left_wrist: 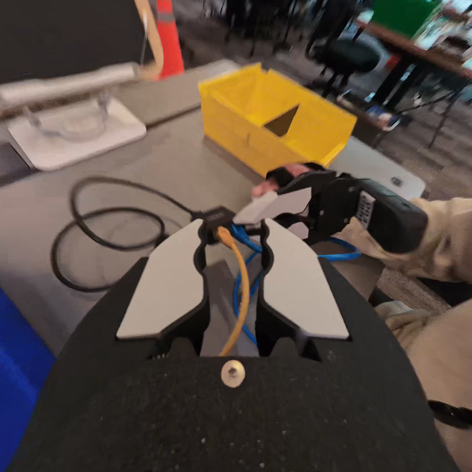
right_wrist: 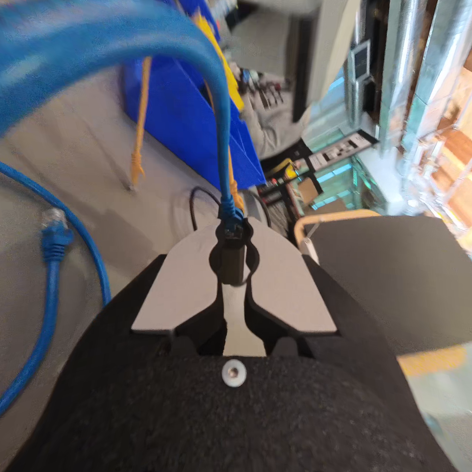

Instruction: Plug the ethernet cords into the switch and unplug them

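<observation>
A small black switch [left_wrist: 215,215] sits low over the grey table [left_wrist: 158,163]. My right gripper [left_wrist: 251,219] comes in from the right and is shut on the switch [right_wrist: 231,258]. An orange ethernet cord [left_wrist: 242,281] and a blue ethernet cord [left_wrist: 339,255] are plugged into the switch's near side. My left gripper [left_wrist: 233,224] is open, with the orange plug [left_wrist: 223,235] between its fingertips. In the right wrist view my right gripper [right_wrist: 233,227] holds the switch with the blue plug [right_wrist: 229,209] in its port. A loose blue plug [right_wrist: 53,240] and a loose orange plug [right_wrist: 136,166] lie apart from the switch.
The switch's black power cable [left_wrist: 76,229] loops on the table to the left. A yellow bin [left_wrist: 268,115] stands behind the switch, a white stand [left_wrist: 76,132] at back left, a blue bin [right_wrist: 184,115] at the table's side. A person's sleeve [left_wrist: 434,242] is at the right.
</observation>
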